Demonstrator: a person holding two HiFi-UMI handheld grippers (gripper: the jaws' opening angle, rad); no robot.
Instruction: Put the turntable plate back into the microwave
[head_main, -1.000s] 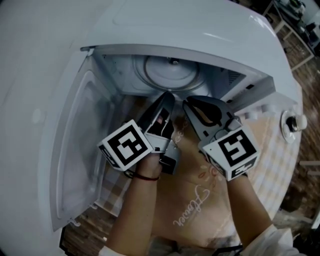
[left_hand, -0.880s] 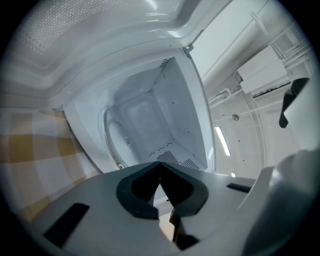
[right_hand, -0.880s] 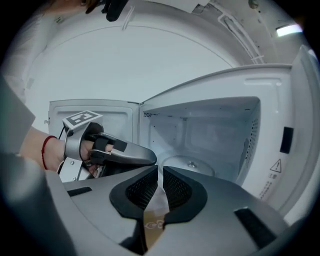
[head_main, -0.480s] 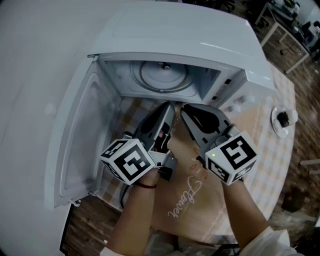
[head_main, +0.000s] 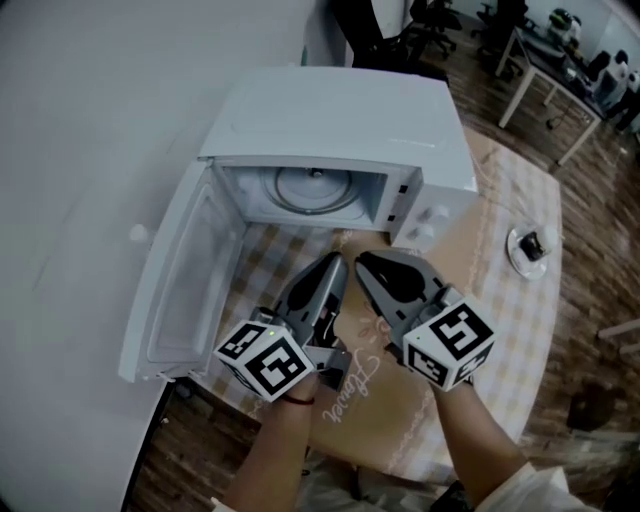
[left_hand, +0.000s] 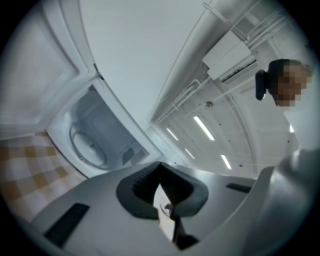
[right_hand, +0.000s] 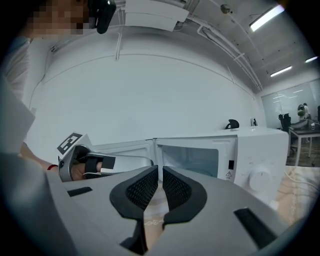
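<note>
The round clear glass turntable plate (head_main: 313, 190) lies flat inside the open white microwave (head_main: 340, 110), straight ahead of the left tongs (head_main: 337, 262) and right tongs (head_main: 361, 260). Both are pinched together, empty and equally near.

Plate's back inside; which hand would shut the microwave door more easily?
Probably left: the left gripper is nearer the open door, hinged that side. The right gripper is farther; both are shut, empty.

You've got a plain white wall (head_main: 90, 150) filling 7 to 11 o'clock, and dark wood floor (head_main: 592, 262) running down at 3 o'clock. Up at 1 o'clock there's a desk (head_main: 548, 48) and office chairs (head_main: 438, 18). Overhead, strip lights (left_hand: 204, 127) glow on a white ceiling (left_hand: 245, 115).
</note>
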